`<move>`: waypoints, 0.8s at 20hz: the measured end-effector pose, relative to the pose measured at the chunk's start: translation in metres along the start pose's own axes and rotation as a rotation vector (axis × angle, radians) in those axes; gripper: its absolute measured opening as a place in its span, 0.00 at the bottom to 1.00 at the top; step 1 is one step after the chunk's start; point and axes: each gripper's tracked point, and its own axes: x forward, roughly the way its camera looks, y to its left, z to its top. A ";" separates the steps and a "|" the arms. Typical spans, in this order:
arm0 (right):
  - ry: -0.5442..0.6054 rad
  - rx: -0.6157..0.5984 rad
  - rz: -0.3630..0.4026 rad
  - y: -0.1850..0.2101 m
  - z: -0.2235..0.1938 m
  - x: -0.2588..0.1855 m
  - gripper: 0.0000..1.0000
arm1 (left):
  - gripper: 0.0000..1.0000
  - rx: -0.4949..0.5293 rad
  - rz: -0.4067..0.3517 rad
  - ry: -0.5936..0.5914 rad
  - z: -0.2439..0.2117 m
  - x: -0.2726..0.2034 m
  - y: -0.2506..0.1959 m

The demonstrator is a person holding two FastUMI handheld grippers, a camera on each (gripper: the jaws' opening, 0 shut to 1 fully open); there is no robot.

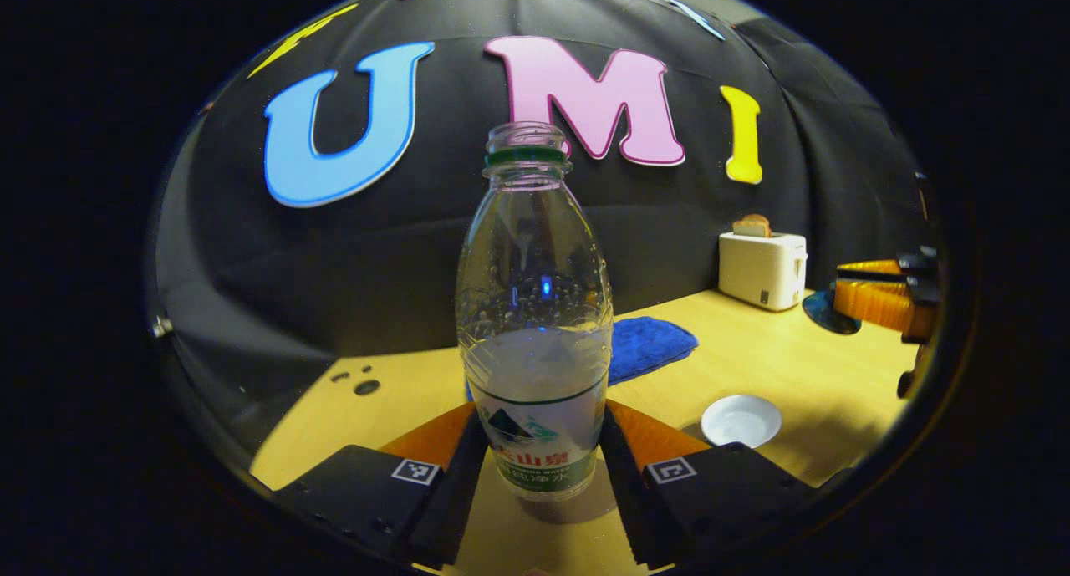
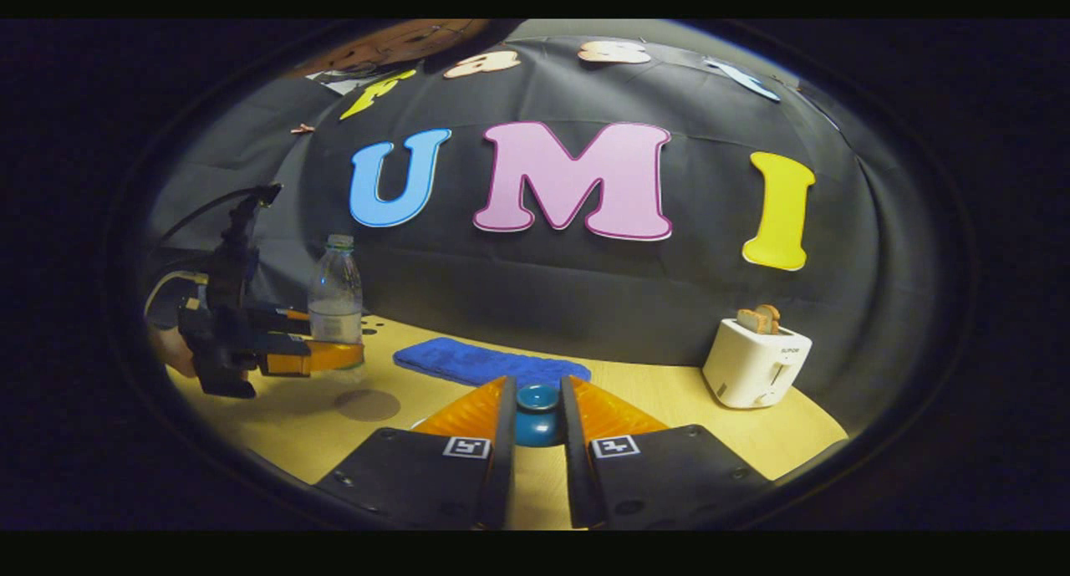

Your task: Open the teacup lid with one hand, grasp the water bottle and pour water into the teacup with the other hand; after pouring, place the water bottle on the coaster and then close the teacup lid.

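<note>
Left gripper [image 1: 539, 467] clamped on clear plastic water bottle [image 1: 533, 325], uncapped, upright on light wooden table [image 1: 777, 367]; green-white label, text unread. Right gripper [image 2: 537, 442] clamped on blue teacup lid knob [image 2: 537, 398]. Beyond: white teacup [image 1: 741, 420], blue cloth [image 2: 489, 364], round brown coaster [image 2: 367, 405], white toaster [image 2: 755, 363].

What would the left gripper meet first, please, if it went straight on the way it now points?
The water bottle: it already stands between the left gripper fingers. Past it, probably the blue cloth, though depth is unclear.

Left gripper [image 1: 539, 467] clamps its fingers on what stands between them; right gripper [image 2: 537, 425] likewise closed, level
</note>
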 end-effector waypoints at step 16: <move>0.045 0.009 -0.007 0.014 -0.020 0.012 0.29 | 0.81 -0.076 -0.001 0.041 -0.032 0.017 -0.008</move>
